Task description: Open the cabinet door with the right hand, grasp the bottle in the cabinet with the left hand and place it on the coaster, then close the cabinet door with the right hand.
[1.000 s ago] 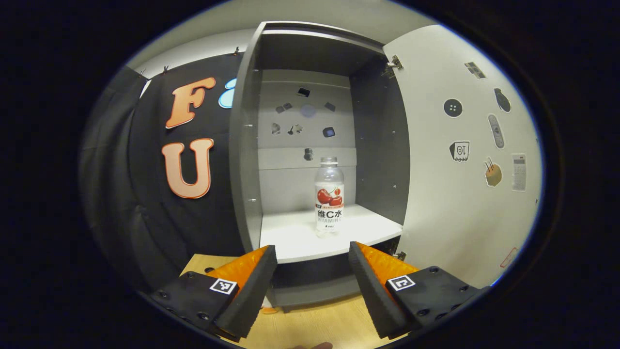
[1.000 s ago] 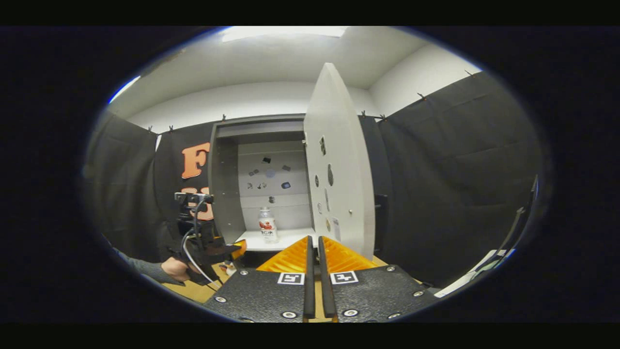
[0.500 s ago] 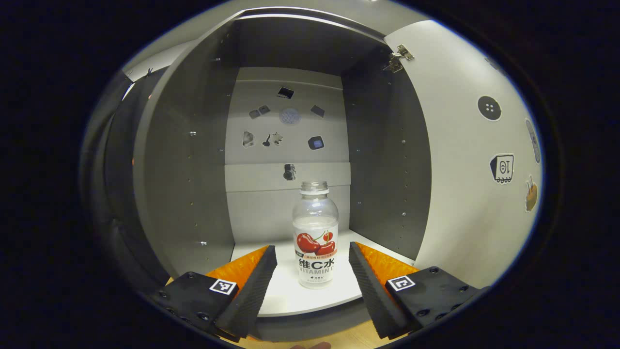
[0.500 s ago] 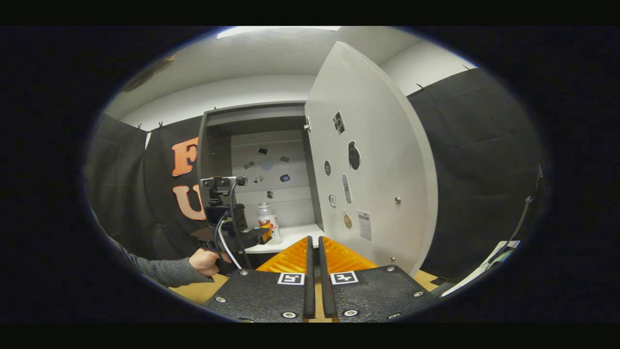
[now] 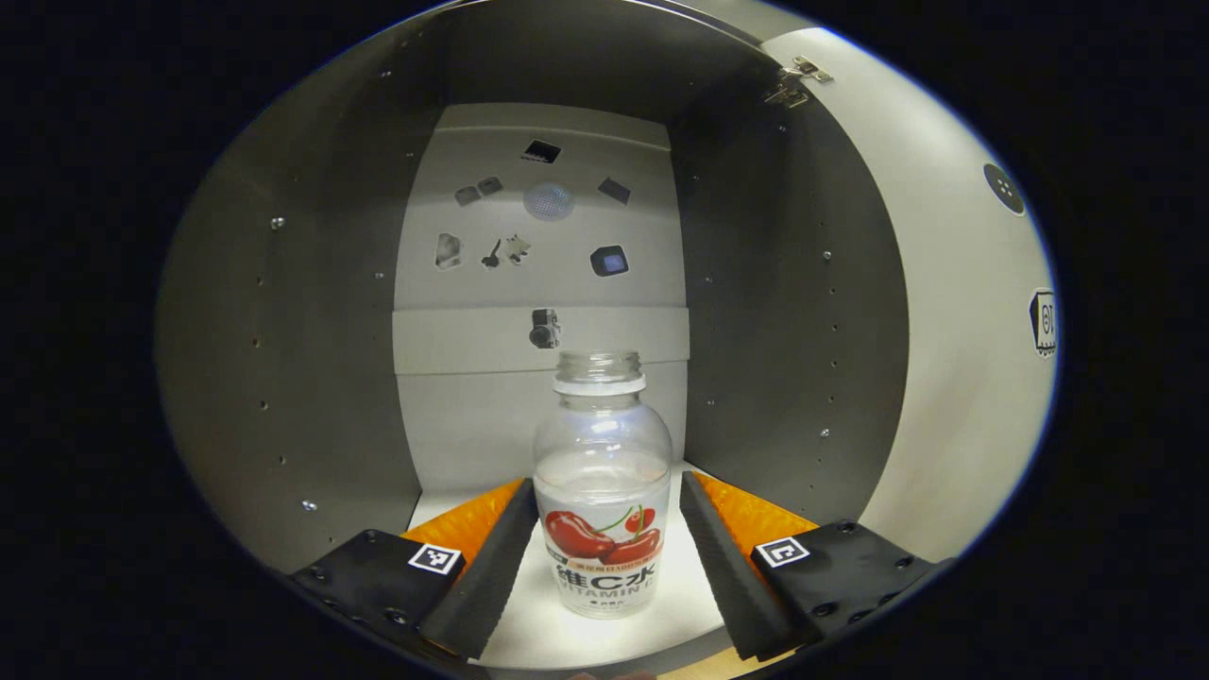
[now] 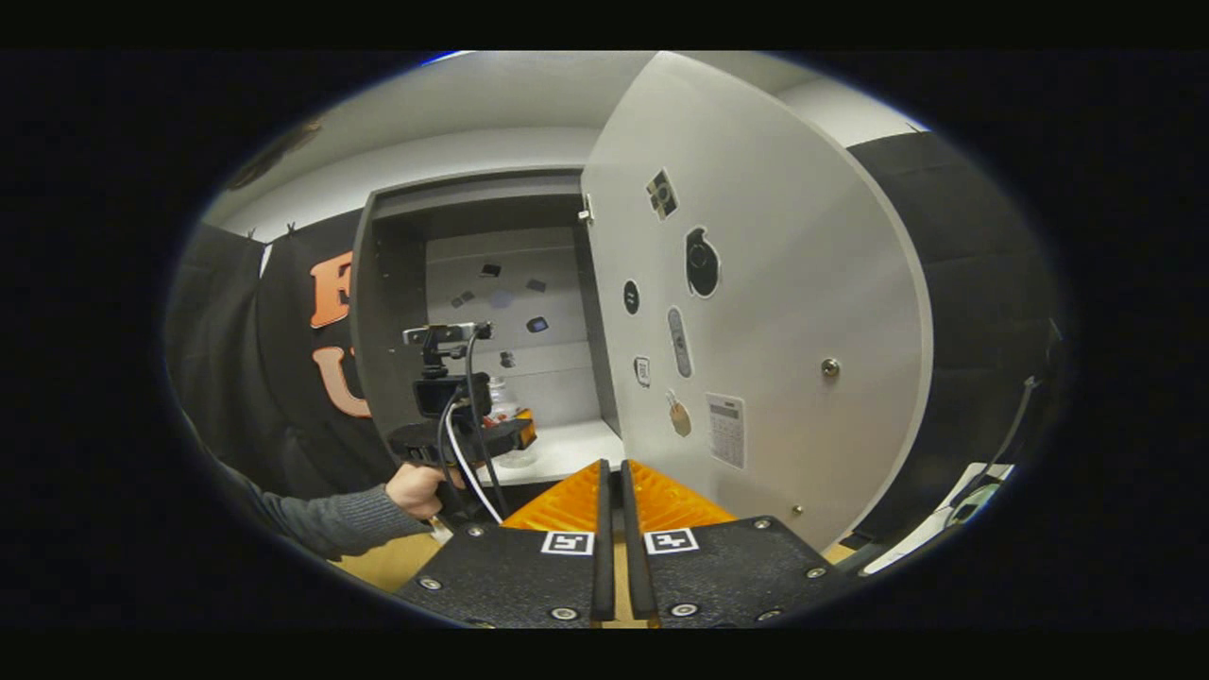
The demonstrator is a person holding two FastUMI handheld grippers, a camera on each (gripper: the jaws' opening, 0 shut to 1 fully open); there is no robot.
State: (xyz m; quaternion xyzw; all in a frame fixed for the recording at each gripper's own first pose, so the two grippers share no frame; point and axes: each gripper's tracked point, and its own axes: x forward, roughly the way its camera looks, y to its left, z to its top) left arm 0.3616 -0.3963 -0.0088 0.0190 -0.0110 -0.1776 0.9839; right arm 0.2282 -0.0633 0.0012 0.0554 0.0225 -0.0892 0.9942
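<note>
Left gripper (image 5: 604,557) is low in the left gripper view, wide open, with one finger on each side of the bottle (image 5: 603,501). The fingers (image 5: 486,567) are just beside the bottle. I cannot tell if they touch it yet, but they are not squeezing it.

The bottle stands straight up on the white shelf (image 5: 694,576) inside the cabinet (image 5: 293,312), in the lower middle of the frame. Its long way runs up and down, so the fingers would close on it from the sides. It sits right ahead of the left gripper, between the fingers, so I think the next thing to do is squeeze shut.

The bottle is clear with no cap that I can see. Its label has red cherries, then "C" with some Chinese signs, and under that "VITAMIN".

Farther back, small stickers (image 5: 609,260) sit on the back wall, in the upper middle.

Right gripper (image 6: 612,510) is at the bottom of the right gripper view, closed with nothing in it. It is far from the bottle, so the left one is much nearer. The door (image 6: 774,312) stands open in the upper right, with stickers too small to read. A hand (image 6: 414,486) holds the left gripper at lower left.
</note>
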